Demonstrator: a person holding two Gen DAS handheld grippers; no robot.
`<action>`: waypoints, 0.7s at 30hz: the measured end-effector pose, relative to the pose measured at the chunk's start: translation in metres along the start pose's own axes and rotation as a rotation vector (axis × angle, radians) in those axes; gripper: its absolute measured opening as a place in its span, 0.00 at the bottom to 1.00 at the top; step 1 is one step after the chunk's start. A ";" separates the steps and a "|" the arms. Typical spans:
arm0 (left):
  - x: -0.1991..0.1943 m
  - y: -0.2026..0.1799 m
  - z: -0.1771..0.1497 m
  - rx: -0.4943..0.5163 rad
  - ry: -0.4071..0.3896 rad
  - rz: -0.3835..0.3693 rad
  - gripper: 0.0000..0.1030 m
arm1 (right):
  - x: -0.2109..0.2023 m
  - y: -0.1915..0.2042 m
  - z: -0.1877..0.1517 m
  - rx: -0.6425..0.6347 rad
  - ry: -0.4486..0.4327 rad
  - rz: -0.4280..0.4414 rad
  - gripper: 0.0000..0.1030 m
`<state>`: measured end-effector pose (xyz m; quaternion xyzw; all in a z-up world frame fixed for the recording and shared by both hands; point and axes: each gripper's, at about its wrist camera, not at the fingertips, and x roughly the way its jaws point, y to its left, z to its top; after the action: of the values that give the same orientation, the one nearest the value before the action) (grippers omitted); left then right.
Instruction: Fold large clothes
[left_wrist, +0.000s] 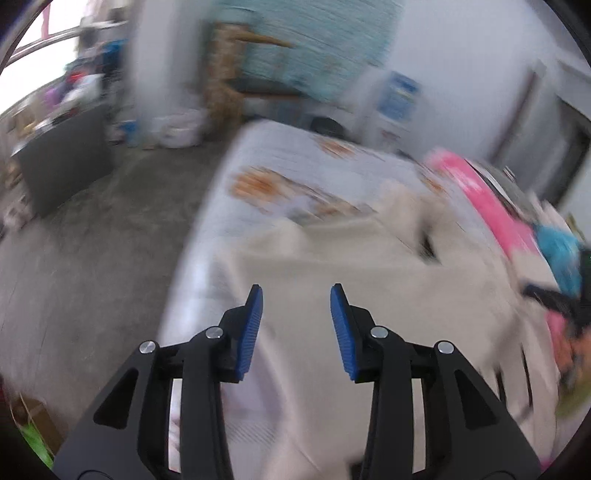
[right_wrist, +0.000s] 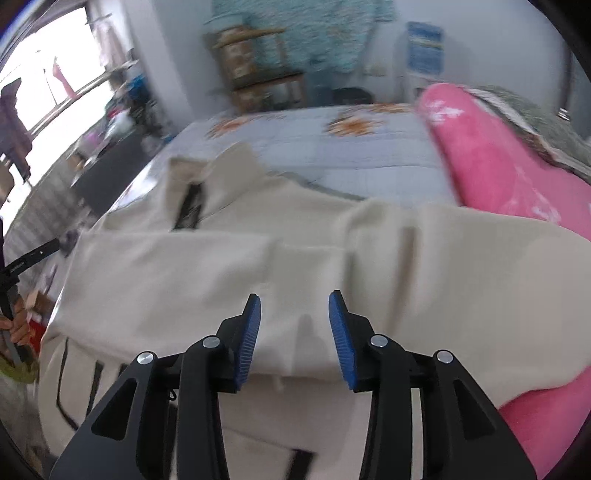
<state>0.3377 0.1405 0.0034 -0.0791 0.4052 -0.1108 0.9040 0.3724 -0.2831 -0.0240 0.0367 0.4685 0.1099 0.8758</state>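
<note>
My left wrist camera looks forward along its two blue-padded fingers (left_wrist: 255, 325), which rise from the bottom centre of the frame. It sits above the near left edge of the bed (left_wrist: 266, 162), facing across it, floor (left_wrist: 92, 240) filling the left half. The picture is heavily smeared.

My right wrist camera looks along its own fingers (right_wrist: 251, 332) the same way, low and close over the cream garment (right_wrist: 406, 266), which fills the middle of the frame.

Both views share the garment (left_wrist: 369, 266), the pink blanket (left_wrist: 491, 206) (right_wrist: 498, 170) at right, and the wooden shelf (left_wrist: 225, 74) (right_wrist: 255, 66) at upper centre.
</note>
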 end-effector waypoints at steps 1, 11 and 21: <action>0.001 -0.008 -0.006 0.023 0.026 -0.020 0.36 | 0.005 0.006 -0.001 -0.016 0.013 0.008 0.38; 0.009 -0.041 -0.063 0.221 0.148 0.063 0.37 | 0.029 0.041 -0.021 -0.136 0.105 -0.142 0.49; 0.000 -0.042 -0.074 0.256 0.144 0.093 0.42 | 0.018 0.043 -0.036 -0.121 0.118 -0.193 0.58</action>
<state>0.2764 0.0961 -0.0361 0.0638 0.4548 -0.1252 0.8795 0.3455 -0.2387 -0.0519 -0.0680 0.5130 0.0554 0.8539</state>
